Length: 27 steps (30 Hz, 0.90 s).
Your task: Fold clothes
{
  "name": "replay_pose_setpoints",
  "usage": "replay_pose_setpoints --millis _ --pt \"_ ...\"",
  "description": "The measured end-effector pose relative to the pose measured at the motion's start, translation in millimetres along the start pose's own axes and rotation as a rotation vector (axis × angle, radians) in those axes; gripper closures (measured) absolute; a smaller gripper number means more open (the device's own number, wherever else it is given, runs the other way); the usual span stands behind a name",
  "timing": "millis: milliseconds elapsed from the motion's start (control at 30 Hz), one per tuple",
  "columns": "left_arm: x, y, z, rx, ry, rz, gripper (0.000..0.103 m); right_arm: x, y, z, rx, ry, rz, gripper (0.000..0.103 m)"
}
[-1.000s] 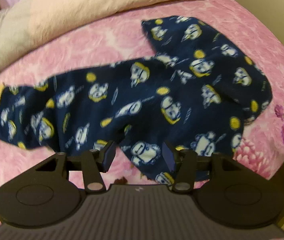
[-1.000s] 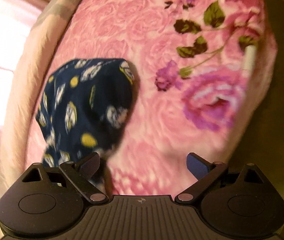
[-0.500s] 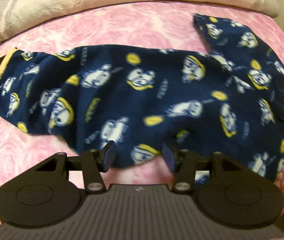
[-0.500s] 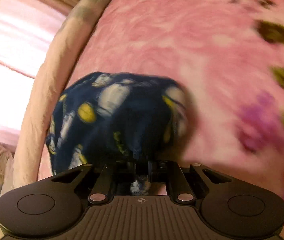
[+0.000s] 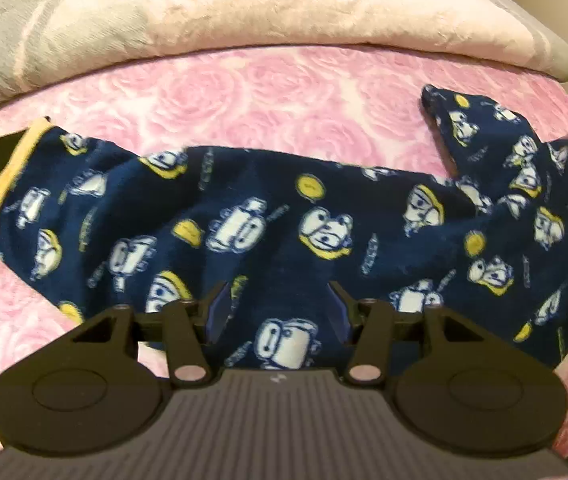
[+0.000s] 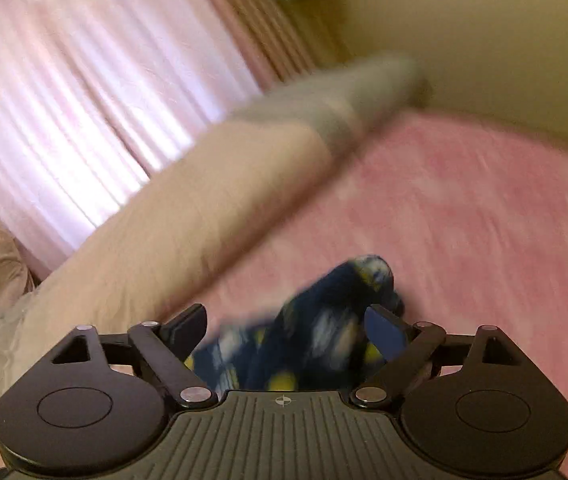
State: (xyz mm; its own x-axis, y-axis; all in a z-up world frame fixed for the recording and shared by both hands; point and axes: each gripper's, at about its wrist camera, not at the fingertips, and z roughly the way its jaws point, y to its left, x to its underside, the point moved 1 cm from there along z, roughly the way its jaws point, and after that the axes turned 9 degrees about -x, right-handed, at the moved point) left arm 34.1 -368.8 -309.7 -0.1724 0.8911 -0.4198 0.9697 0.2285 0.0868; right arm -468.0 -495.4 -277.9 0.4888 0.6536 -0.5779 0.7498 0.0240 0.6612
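Note:
Navy pyjama trousers [image 5: 264,208] printed with white and yellow cartoon figures lie spread across the pink bed cover [image 5: 264,96]. Their yellow cuff [image 5: 4,184] is at the far left. My left gripper [image 5: 278,296] hovers low over the trousers' near edge, its jaws half apart with cloth under the gap and nothing pinched. In the blurred right wrist view a bunched end of the trousers [image 6: 323,320] rises between the fingers of my right gripper [image 6: 285,314]. Its jaws are opening wide, and the pads do not press the cloth.
A folded cream and grey blanket [image 5: 244,8] runs along the far side of the bed; it also shows as a blanket [image 6: 204,208] in the right wrist view. Behind it hang pink curtains [image 6: 64,80] beside a yellowish wall [image 6: 483,20].
My left gripper has slid along the trousers and come lower over them. My right gripper shut on the trousers' end, swung round with it, and now has its jaws apart again.

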Motion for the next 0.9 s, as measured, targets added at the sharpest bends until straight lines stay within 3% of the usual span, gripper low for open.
replay_pose_setpoints --millis 33,133,267,367,433,467,500,533,633,733,833,900 --pt "1.1 -0.7 2.6 0.007 0.007 0.005 0.055 21.3 -16.1 -11.5 0.006 0.014 0.075 0.014" --pt "8.7 1.3 12.0 0.009 0.044 0.013 0.055 101.6 -68.0 -48.8 0.038 0.084 0.366 0.040" --pt "18.5 4.4 22.7 -0.004 0.080 0.025 0.055 196.4 -105.4 -75.7 0.017 0.105 0.723 0.040" --pt "21.8 3.9 26.9 -0.002 0.091 0.032 0.055 221.6 -106.9 -56.7 -0.060 0.053 0.839 0.039" --pt "20.3 1.1 26.5 0.008 0.090 0.034 0.055 221.2 -95.3 -38.5 -0.070 0.043 0.815 0.040" --pt "19.0 -0.6 25.6 0.016 0.087 0.036 0.055 219.6 -88.5 -30.6 -0.074 0.035 0.798 0.059" --pt "17.6 -2.4 24.7 0.023 0.084 0.037 0.055 212.9 -84.2 -26.9 -0.070 0.036 0.773 0.093" --pt "15.0 -4.6 22.4 0.029 0.076 0.042 0.055 205.9 -80.1 -23.5 -0.065 0.038 0.747 0.099" --pt "7.2 -7.6 16.8 0.054 0.057 0.049 0.055 175.7 -64.1 -65.7 0.048 -0.041 0.562 0.100" --pt "-0.7 -12.1 13.0 0.091 0.048 0.068 0.056 153.7 -71.0 -138.9 0.175 -0.103 0.453 0.100" --pt "-8.8 -27.1 12.7 0.143 0.042 0.110 0.055 137.9 -87.4 -177.8 0.316 -0.036 0.326 0.099" --pt "-18.6 -44.7 17.7 0.176 0.044 0.131 0.055 129.2 -96.1 -187.0 0.414 0.001 0.265 0.066"
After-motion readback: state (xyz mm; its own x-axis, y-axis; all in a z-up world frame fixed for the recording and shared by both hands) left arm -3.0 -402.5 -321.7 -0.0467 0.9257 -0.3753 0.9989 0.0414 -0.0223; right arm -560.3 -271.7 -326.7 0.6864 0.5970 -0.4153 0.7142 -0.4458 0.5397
